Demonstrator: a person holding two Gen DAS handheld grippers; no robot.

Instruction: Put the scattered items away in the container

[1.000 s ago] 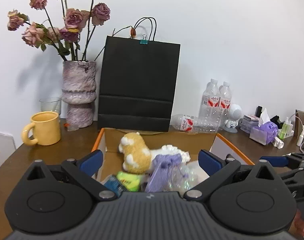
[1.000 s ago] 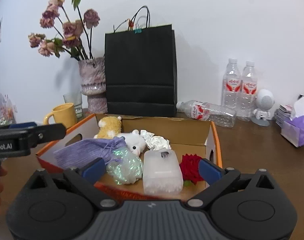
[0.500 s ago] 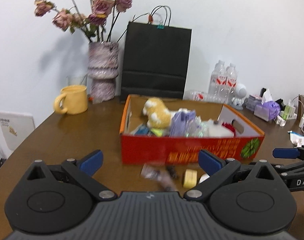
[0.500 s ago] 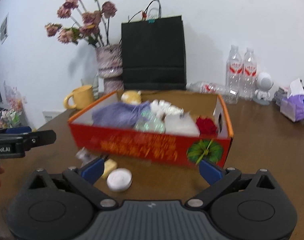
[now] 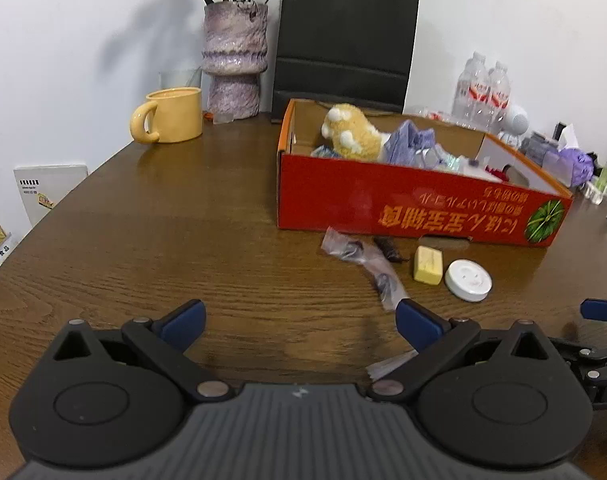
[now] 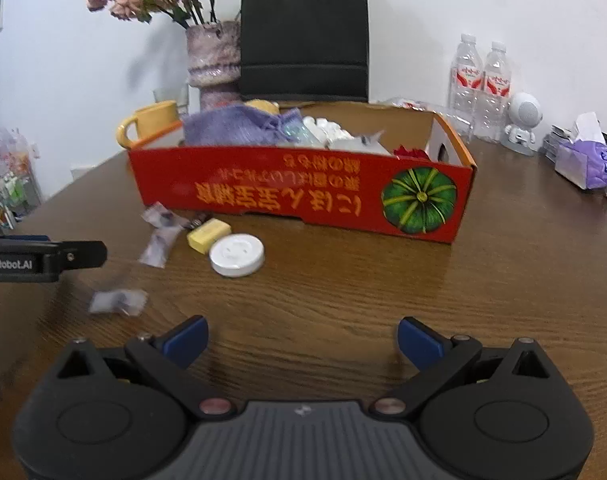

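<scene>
Left wrist view
Surface: worktop [image 5: 143,240] of dark brown wood with a clear grain, curved edge at left; white wall behind.
Left tool [image 5: 299,320]: blue-padded fingers spread wide, nothing between them, hovering over bare wood.
Right tool [image 5: 599,312]: only a blue fingertip and black linkage at the right edge; whether it is spread or closed, cannot tell from here.
Container: red cardboard box [image 5: 403,208], orange rim, yellow print upside down, green pumpkin picture; holds a fuzzy yellow-white plush toy [image 5: 351,132] and a lilac knitted pouch [image 5: 407,146].
Loose items: just in front of the box, a crinkled clear plastic packet [image 5: 363,258], a yellow block [image 5: 427,265] and a white round disc [image 5: 468,280], side by side.
Room: glossy yellow mug [image 5: 169,115], mottled purple vase [image 5: 234,60], matte black paper bag [image 5: 345,36] along the wall.

Right wrist view
Right tool [image 6: 301,342]: fingers spread wide, empty, above the worktop.
Left tool [image 6: 43,256]: black side bar at the left edge, lettered "enRobot.AI".
Loose items: a second small clear packet [image 6: 117,301], blurred, apart from the others and nearer the camera.
Room: two clear water bottles [image 6: 479,84], white round-headed robot figure [image 6: 523,124], purple tissue pack [image 6: 589,162] at right.
</scene>
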